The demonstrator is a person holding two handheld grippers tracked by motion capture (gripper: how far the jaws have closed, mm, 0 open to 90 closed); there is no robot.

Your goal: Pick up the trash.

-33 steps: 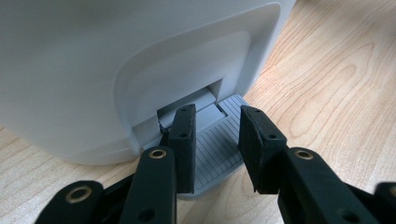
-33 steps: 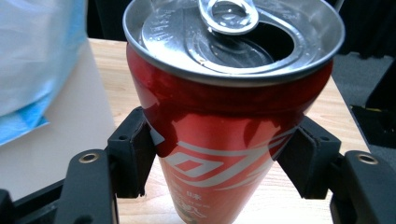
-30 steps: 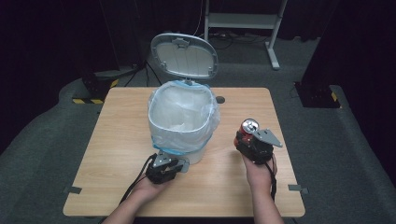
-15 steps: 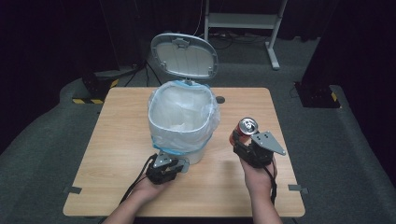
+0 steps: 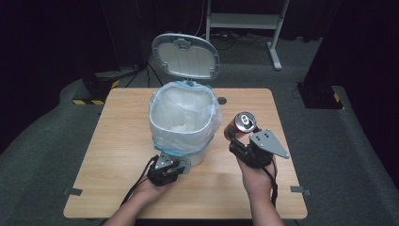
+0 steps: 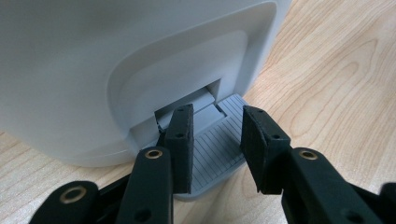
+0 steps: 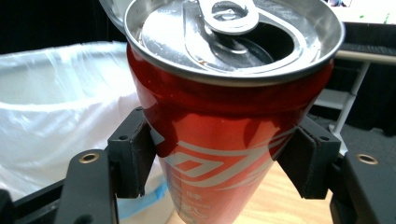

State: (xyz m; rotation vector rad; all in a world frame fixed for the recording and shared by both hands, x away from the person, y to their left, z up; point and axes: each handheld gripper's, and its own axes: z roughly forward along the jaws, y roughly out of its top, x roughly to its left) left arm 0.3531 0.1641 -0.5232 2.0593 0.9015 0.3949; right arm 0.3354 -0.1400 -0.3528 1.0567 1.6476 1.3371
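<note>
Can clamped upright, bin mouth up and to its left

Your right gripper [image 5: 241,137] squeezes the red soda can [image 5: 240,125] above the table, beside the lined pedal bin [image 5: 184,123]; your left gripper [image 6: 215,150], jaws apart, presses the pedal [image 6: 215,140], lid [image 5: 186,55] raised.

No legible words; small unreadable white print low on the red can [image 7: 219,154].

Opened red can [image 7: 224,140], tilted, beside bin [image 5: 184,123]

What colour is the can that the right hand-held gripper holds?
The can is red with silver-grey line markings and a silver top; the right gripper view shows it best.
</note>
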